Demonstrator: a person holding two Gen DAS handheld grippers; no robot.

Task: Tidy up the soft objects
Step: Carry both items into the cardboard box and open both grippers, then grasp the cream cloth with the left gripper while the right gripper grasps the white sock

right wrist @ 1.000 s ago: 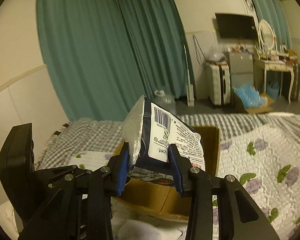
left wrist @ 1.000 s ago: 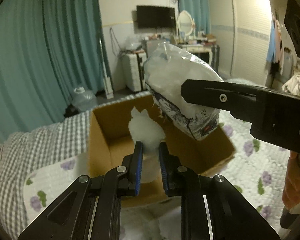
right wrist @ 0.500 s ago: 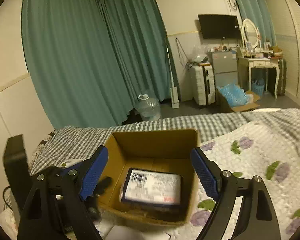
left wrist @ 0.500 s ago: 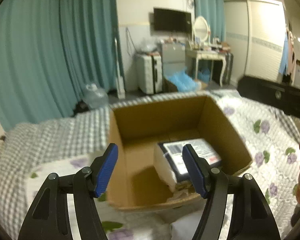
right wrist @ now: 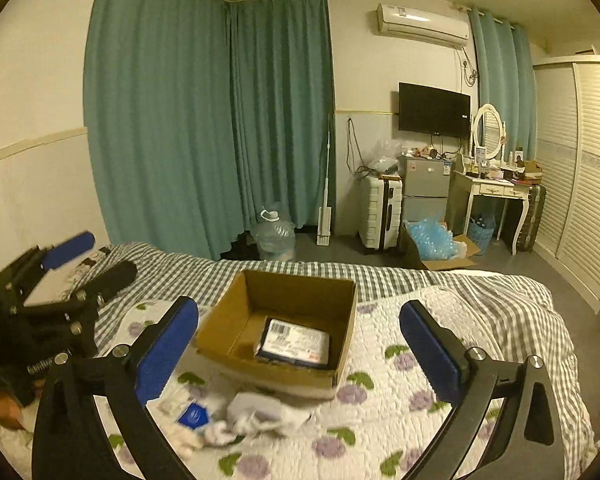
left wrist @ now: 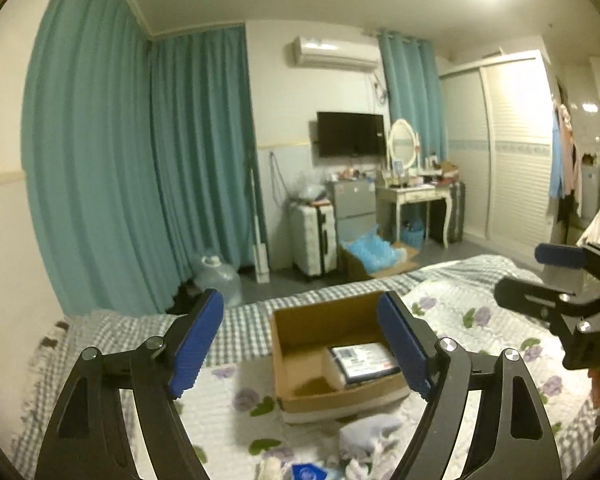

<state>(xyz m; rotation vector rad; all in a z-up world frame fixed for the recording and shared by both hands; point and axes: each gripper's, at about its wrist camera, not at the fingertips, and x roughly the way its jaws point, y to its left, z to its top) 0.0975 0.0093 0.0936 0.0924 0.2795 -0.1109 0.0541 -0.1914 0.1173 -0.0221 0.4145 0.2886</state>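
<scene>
An open cardboard box (left wrist: pixel 300 332) (right wrist: pixel 284 292) sits on the bed. A dark tissue pack with a white label (left wrist: pixel 364 362) (right wrist: pixel 294 343) lies flat inside it, with a white soft piece (left wrist: pixel 332 370) beside it. My left gripper (left wrist: pixel 300 344) is open and empty, held back above the bed. My right gripper (right wrist: pixel 298 354) is open and empty too, and also shows at the right edge of the left wrist view (left wrist: pixel 556 276). A pile of soft things lies in front of the box: a pale cloth (left wrist: pixel 368 434) (right wrist: pixel 260 414), white bits and a small blue packet (right wrist: pixel 194 414).
The bed has a floral quilt (right wrist: pixel 384 392) and a grey checked blanket (right wrist: pixel 480 304). Beyond the bed stand teal curtains (right wrist: pixel 204 120), a water jug (right wrist: pixel 274 236), a suitcase (right wrist: pixel 380 212), a box of blue bags (right wrist: pixel 432 240) and a dressing table (right wrist: pixel 496 192).
Both grippers opened and let go: the tissue pack and the white soft piece dropped into the box. Both grippers then pulled back and up, away from the box.
</scene>
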